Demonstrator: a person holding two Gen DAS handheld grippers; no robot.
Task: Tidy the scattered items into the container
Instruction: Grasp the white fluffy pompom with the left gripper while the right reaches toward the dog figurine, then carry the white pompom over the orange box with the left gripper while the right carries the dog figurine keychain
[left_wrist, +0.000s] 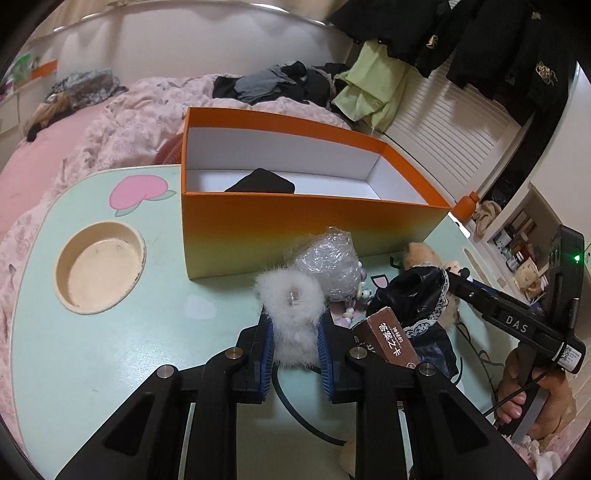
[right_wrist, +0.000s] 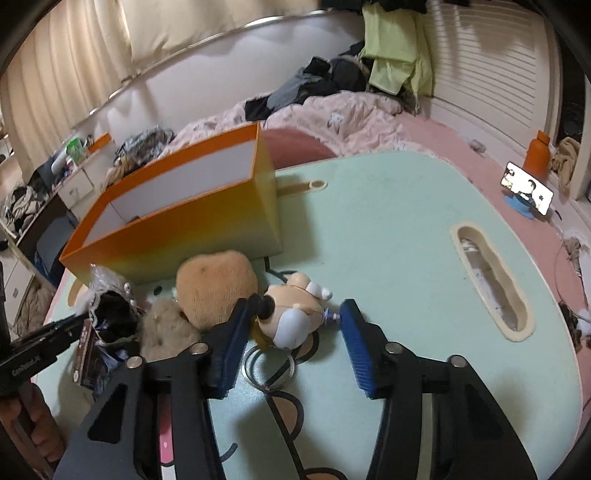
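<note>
One dark item (left_wrist: 262, 182) lies inside the orange box (left_wrist: 314, 225) — nothing else visible.

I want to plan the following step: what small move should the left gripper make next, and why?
Probably lift the white fluffy item straight up. The left gripper is shut on it between its blue pads, while it rests on the table. The orange box stands just behind, and its near wall is tall, so height is needed first.
</note>
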